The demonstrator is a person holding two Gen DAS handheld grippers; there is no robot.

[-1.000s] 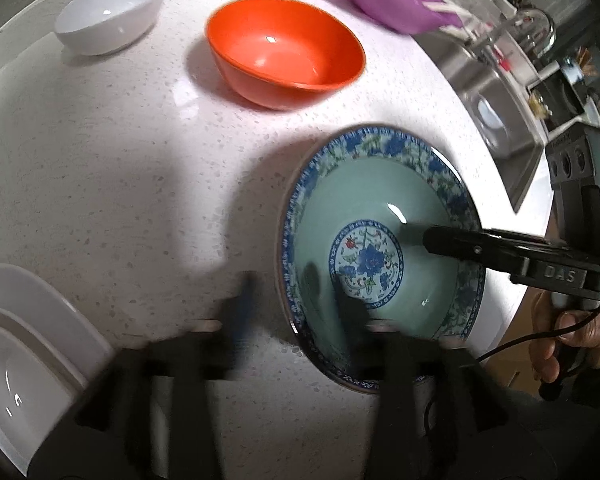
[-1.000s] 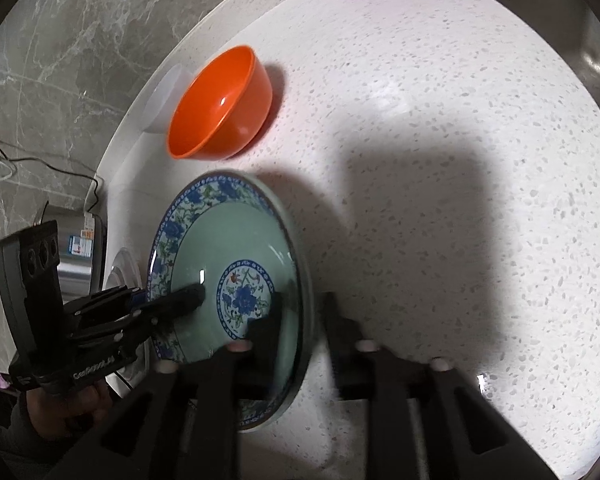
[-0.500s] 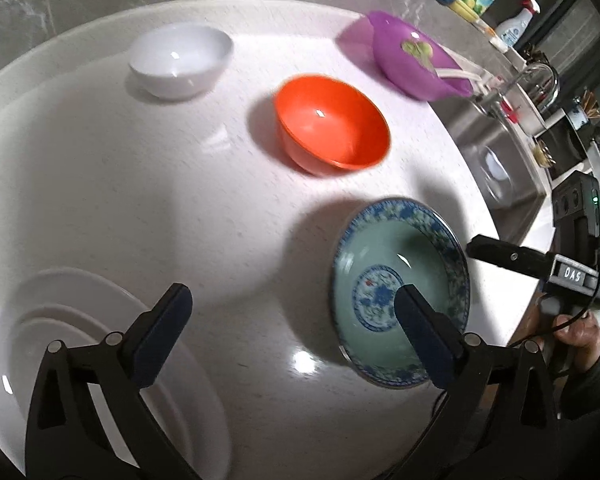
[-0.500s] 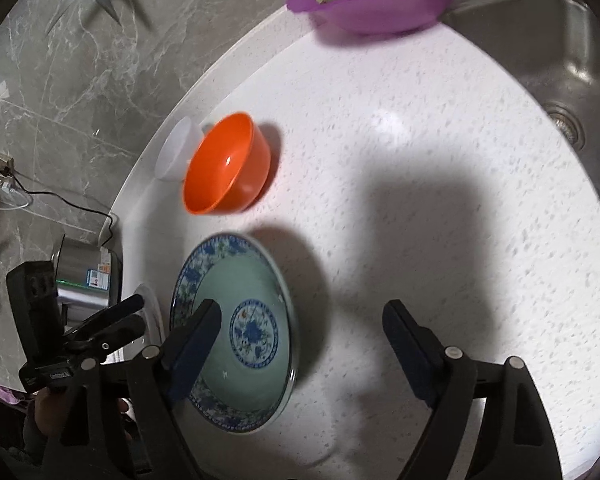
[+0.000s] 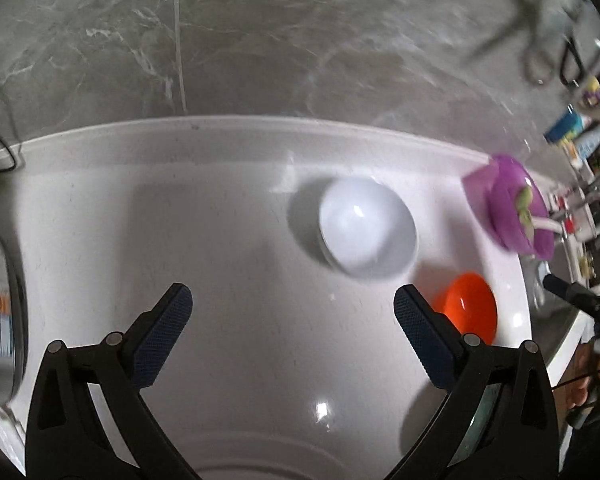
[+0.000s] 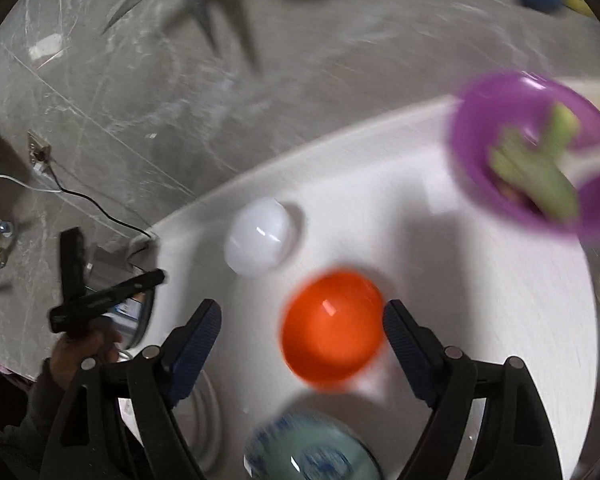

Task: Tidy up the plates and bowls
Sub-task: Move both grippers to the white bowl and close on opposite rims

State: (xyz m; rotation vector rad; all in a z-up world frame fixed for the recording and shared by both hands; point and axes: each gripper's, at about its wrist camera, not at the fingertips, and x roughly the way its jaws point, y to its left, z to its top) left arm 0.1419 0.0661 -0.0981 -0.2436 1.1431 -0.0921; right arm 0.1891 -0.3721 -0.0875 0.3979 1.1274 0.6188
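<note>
Orange bowl (image 6: pixel 332 326) sits framed between my right gripper's (image 6: pixel 302 332) wide, empty jaws; white bowl (image 5: pixel 367 229) lies beyond my left gripper (image 5: pixel 290 332), also spread with nothing held. Both jaws have just been opening. I'd worry about clipping a rim and skidding a bowl across the slick white speckled counter (image 5: pixel 228 240), below the grey marble wall (image 5: pixel 260 40).

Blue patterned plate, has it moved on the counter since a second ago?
Cannot tell. The blue patterned plate sits just below the orange bowl as before, but the camera moved and the picture is blurred.
</note>
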